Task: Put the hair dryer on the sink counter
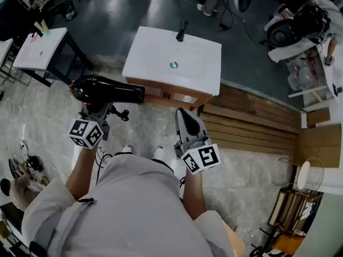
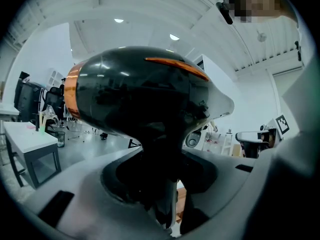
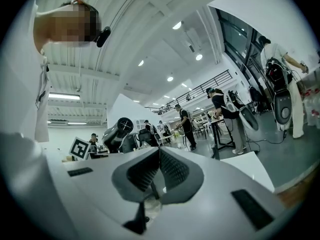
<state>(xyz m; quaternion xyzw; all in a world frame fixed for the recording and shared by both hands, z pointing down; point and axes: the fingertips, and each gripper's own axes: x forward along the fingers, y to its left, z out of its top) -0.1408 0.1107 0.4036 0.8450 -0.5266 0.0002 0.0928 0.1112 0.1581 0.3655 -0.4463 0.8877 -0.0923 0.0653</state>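
A glossy black hair dryer (image 1: pixel 107 90) with an orange band lies level, nozzle pointing right. My left gripper (image 1: pixel 102 108) is shut on its handle from below. In the left gripper view the hair dryer (image 2: pixel 135 94) fills the middle, its handle pinched in the left gripper (image 2: pixel 160 179). The white sink counter (image 1: pixel 155 52), with a black faucet (image 1: pixel 181 31) and a drain (image 1: pixel 173 65), stands just ahead on a wooden cabinet. My right gripper (image 1: pixel 185 114) is shut and empty, in front of the counter's near edge. In the right gripper view the right gripper (image 3: pixel 159 156) points up, with the hair dryer (image 3: pixel 117 130) to its left.
A white table (image 1: pixel 40 47) stands at the far left. Wooden planks (image 1: pixel 252 122) and cardboard (image 1: pixel 321 143) lie on the floor to the right. A person (image 1: pixel 16 186) crouches at the lower left. Other people (image 3: pixel 220 119) stand at desks farther off.
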